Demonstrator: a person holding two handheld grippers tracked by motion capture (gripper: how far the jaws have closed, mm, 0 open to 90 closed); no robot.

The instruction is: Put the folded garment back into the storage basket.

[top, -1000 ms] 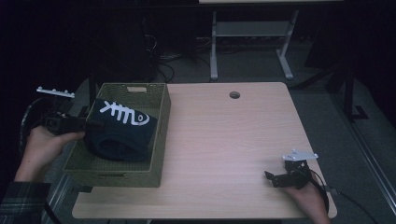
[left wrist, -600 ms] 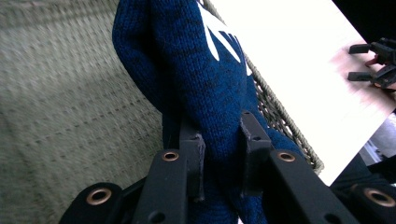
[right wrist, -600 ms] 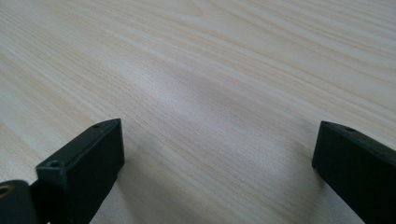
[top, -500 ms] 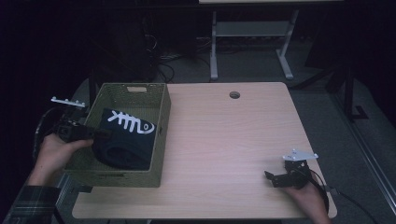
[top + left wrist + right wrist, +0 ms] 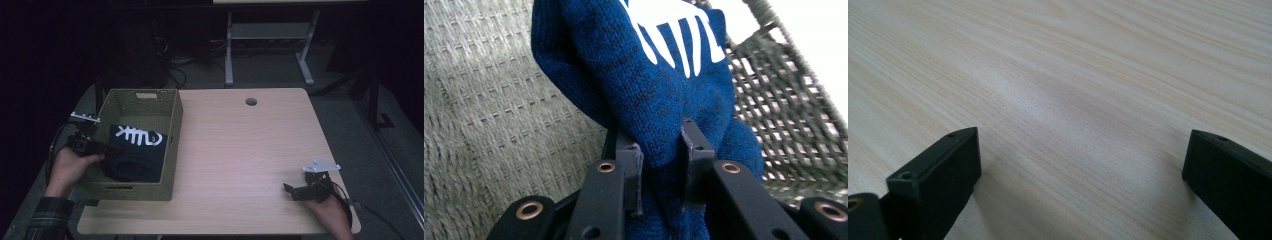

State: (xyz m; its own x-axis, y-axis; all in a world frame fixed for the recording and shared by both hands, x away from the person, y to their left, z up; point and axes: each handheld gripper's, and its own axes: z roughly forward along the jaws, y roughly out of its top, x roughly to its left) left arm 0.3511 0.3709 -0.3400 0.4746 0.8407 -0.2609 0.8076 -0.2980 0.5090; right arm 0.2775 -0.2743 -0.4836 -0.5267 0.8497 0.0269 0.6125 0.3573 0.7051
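Blue sweater, w/ white print: fold pinched btwn left gripper jaws, inside woven basket. Right gripper: jaws spread, rested on table.

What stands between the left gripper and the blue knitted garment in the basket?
Nothing visible does. The left gripper is already shut on a fold of the blue knitted garment, which lies inside the woven basket.

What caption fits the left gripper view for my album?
Left tongs pinch a fold of the blue knit sweater with a white print, inside the woven basket.
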